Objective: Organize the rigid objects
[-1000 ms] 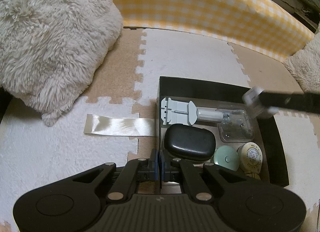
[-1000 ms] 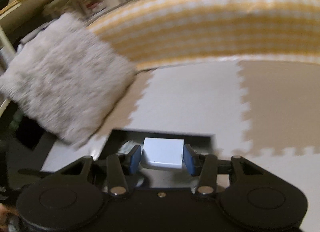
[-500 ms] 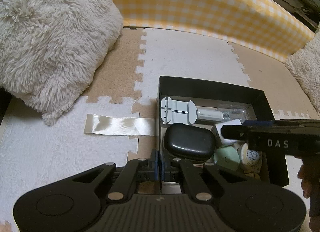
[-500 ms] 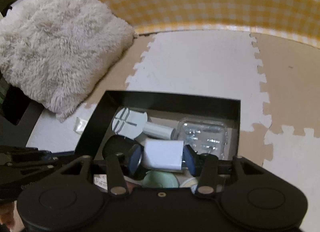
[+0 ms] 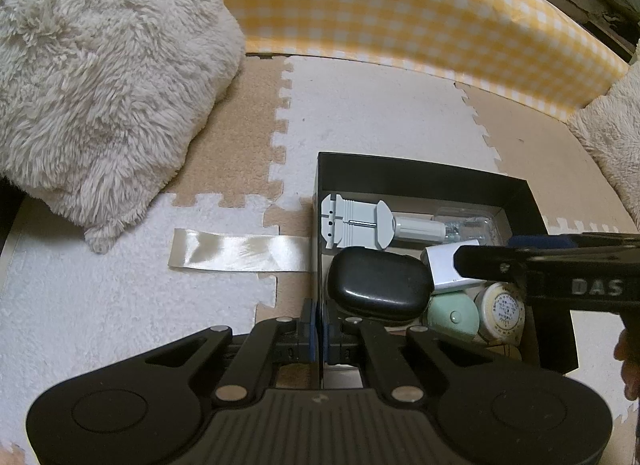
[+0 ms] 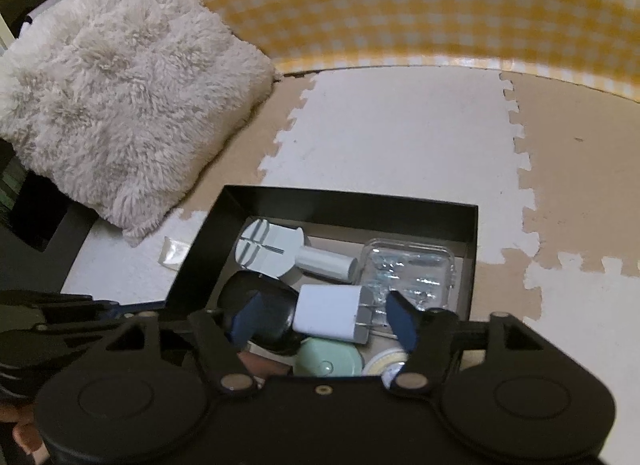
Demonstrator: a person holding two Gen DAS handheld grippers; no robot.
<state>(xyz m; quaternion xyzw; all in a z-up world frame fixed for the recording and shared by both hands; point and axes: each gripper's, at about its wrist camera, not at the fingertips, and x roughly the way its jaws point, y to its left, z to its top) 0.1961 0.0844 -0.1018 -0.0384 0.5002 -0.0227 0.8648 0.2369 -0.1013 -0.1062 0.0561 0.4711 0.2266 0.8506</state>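
A black box (image 6: 352, 207) (image 5: 420, 171) on the foam mat holds a grey watch tool (image 6: 272, 251) (image 5: 356, 225), a clear plastic case (image 6: 408, 269), a black pouch (image 5: 378, 283) (image 6: 276, 313), a mint round case (image 5: 452, 315) (image 6: 328, 359) and a cream round tin (image 5: 502, 307). A white charger plug (image 6: 330, 315) (image 5: 448, 265) lies among them. My right gripper (image 6: 326, 323) is open, its jaws spread either side of the plug. My left gripper (image 5: 319, 339) is shut on the box's left wall.
A fluffy cream cushion (image 5: 100, 77) (image 6: 120, 105) lies at the left. A yellow checked bolster (image 5: 400, 5) runs along the back. A strip of cream ribbon (image 5: 240, 253) lies on the mat left of the box. Another fluffy cushion (image 5: 612, 137) is at the right.
My right gripper came down into the box with the white plug, then opened and let it go among the other things. My left gripper kept its hold on the box wall.
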